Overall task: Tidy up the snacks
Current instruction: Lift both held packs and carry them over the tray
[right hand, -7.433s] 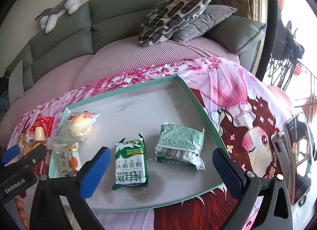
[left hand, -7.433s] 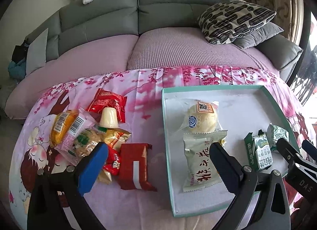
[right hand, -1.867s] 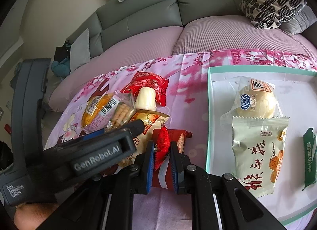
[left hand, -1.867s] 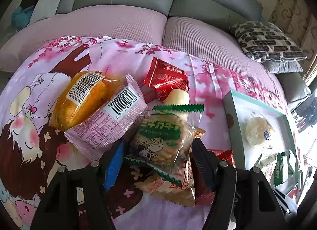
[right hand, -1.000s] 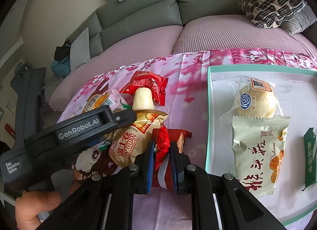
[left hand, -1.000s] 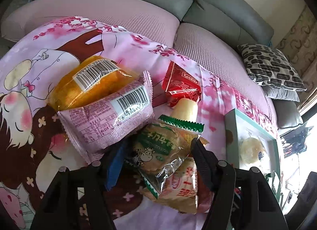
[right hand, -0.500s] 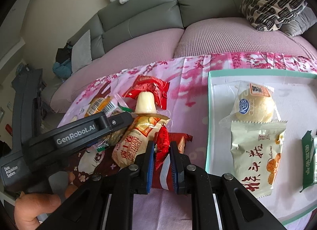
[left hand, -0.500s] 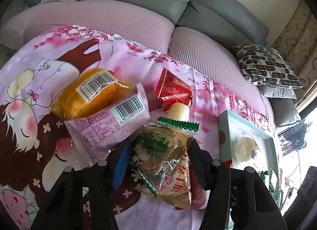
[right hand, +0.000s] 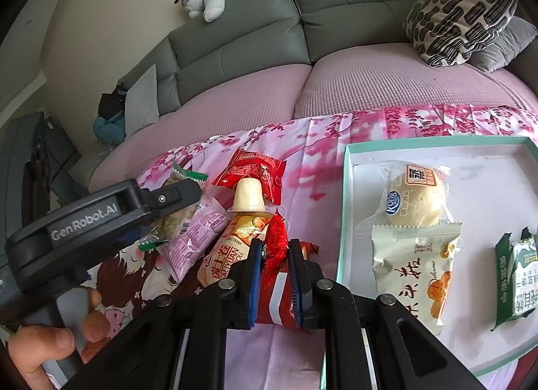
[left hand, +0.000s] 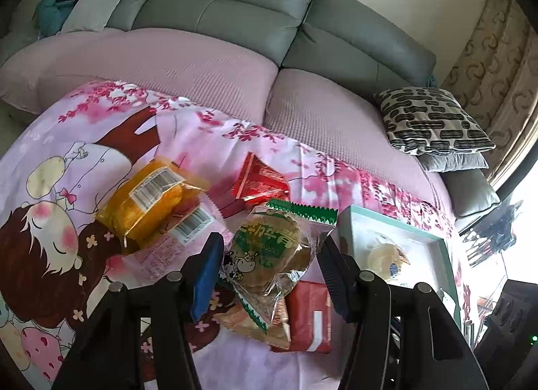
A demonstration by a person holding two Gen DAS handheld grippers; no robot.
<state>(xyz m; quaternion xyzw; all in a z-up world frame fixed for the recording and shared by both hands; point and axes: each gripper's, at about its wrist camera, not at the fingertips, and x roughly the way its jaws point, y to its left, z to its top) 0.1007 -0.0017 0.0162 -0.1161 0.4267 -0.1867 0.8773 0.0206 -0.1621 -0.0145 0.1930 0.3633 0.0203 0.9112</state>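
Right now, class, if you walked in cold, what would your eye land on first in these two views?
First, the clear pack of round biscuits with a green zigzag edge, lifted between the left gripper fingers above the heap of wrappers. Next, the right gripper pinching a small red candy beside the teal-rimmed tray, which holds a wrapped bun.

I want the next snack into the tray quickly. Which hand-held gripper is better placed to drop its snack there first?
Probably the right hand-held gripper: it is shut on the small red candy, close beside the tray. The left hand-held gripper holds the green-edged cookie pack farther from it.
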